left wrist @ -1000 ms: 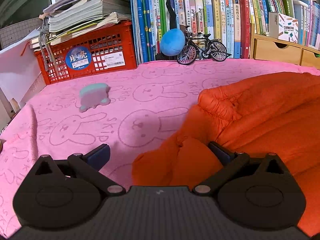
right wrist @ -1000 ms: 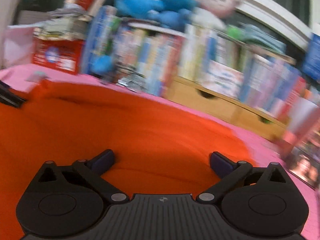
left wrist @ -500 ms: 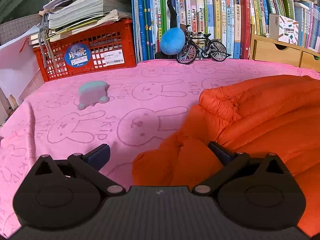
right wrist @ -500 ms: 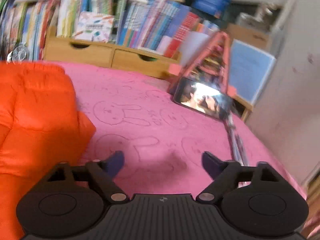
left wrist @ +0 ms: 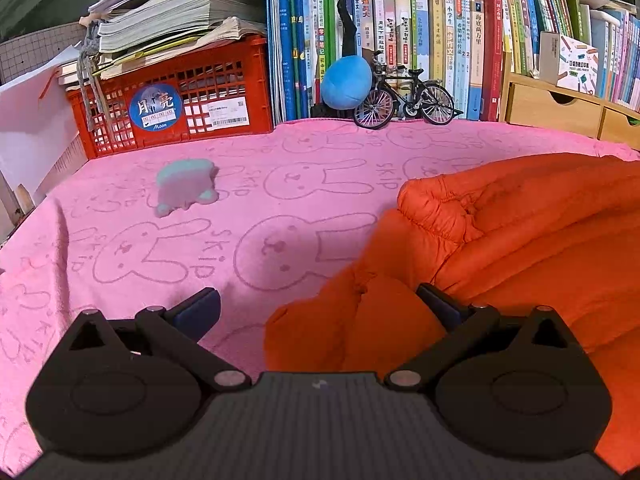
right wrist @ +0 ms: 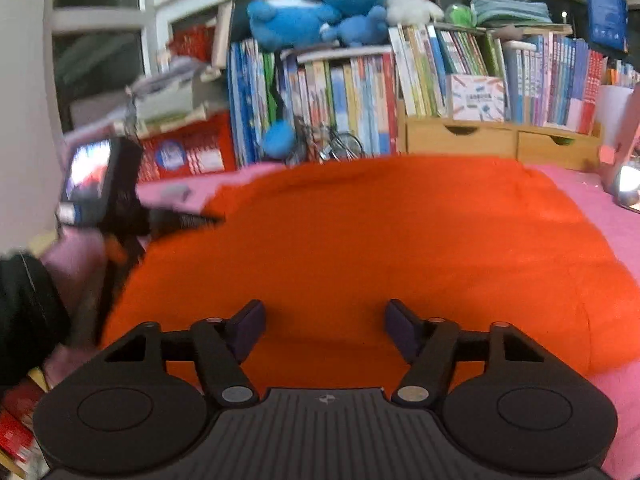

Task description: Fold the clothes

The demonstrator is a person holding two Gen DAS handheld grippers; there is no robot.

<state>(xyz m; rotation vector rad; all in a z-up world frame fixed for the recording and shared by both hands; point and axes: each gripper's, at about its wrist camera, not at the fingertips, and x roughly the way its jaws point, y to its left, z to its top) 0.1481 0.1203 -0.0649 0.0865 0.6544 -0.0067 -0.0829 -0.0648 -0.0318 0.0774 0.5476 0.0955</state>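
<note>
An orange puffy jacket (left wrist: pixel 520 232) lies bunched on the pink bunny-print cloth (left wrist: pixel 248 184), filling the right half of the left wrist view. My left gripper (left wrist: pixel 320 308) stands open, with a fold of the jacket's near corner lying between its fingers. In the right wrist view the jacket (right wrist: pixel 380 240) spreads across the middle. My right gripper (right wrist: pixel 325 330) is open just above its near edge, nothing clamped. The left gripper's body and a dark sleeve (right wrist: pixel 28 312) show at the left of that view.
A red crate (left wrist: pixel 176 100) under stacked papers, a row of books (left wrist: pixel 400 40), a blue plush ball (left wrist: pixel 346 82), a model bicycle (left wrist: pixel 404 96) and wooden drawers (left wrist: pixel 552 108) line the back. A small teal toy (left wrist: pixel 186 186) lies on the cloth. A phone on a stand (right wrist: pixel 624 184) is at right.
The right gripper swung out to the right toward the phone stand, then back to face the jacket and the shelf; its fingers now stand closer together. The left gripper held still.
</note>
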